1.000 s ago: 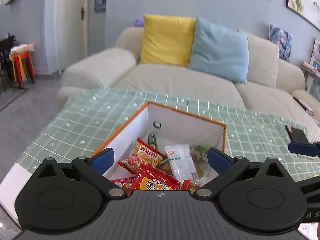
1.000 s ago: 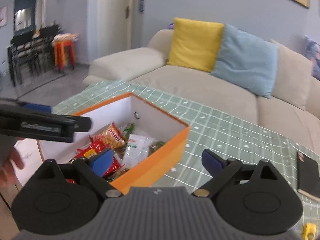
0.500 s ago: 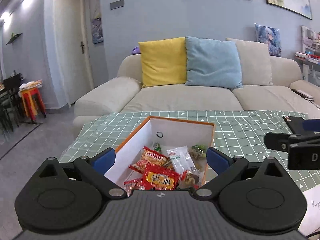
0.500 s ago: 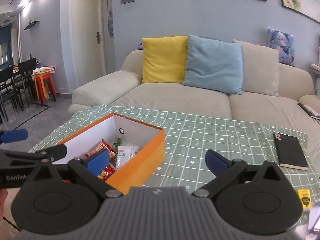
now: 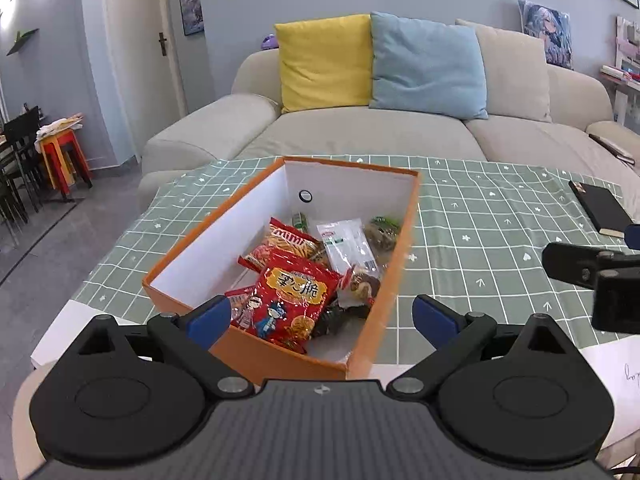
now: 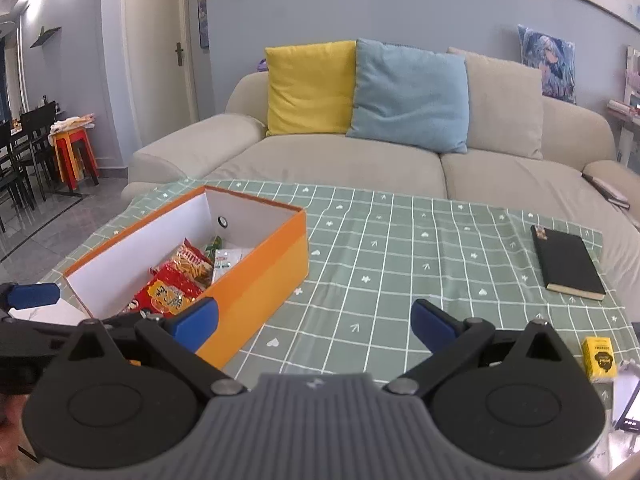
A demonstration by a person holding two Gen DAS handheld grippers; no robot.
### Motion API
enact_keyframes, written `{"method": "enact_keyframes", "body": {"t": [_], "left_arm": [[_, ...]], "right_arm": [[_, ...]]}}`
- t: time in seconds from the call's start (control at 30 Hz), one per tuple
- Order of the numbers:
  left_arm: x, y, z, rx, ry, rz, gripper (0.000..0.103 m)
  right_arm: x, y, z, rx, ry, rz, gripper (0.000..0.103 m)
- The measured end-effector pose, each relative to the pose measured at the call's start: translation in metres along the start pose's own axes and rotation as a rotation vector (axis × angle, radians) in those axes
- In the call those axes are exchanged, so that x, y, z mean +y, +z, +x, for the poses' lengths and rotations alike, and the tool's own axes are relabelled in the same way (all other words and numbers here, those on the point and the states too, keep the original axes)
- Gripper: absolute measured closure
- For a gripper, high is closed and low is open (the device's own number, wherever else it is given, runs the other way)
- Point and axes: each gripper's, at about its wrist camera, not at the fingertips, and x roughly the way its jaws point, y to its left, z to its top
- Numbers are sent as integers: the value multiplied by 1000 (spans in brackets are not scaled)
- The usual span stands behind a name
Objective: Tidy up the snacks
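An orange box (image 5: 260, 350) with white inner walls stands on the green checked tablecloth (image 5: 480, 240). It holds several snack packets: a red bag (image 5: 290, 294), a striped Mimi bag (image 5: 286, 244) and a clear white packet (image 5: 348, 244). My left gripper (image 5: 322, 318) is open and empty, just in front of the box's near end. My right gripper (image 6: 314, 322) is open and empty, to the right of the box (image 6: 256, 280). It also shows at the right edge of the left wrist view (image 5: 592, 268). A small yellow packet (image 6: 599, 359) lies on the cloth at the right.
A black notebook (image 6: 568, 264) lies at the table's far right. A beige sofa (image 5: 360, 128) with yellow and blue cushions stands behind the table. White paper (image 5: 616, 364) lies at the near right edge. Chairs and red stools (image 5: 60, 156) stand far left.
Both grippers have drawn back and tilted down from the box; it now sits farther ahead of the left gripper. Both stay open and empty.
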Motion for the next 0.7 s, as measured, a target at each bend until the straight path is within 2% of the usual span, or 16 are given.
{"method": "enact_keyframes", "body": {"t": [0.7], "left_arm": [[2, 0, 0, 19, 10, -10, 0]], "right_arm": [[5, -5, 6, 34, -15, -18, 4]]}}
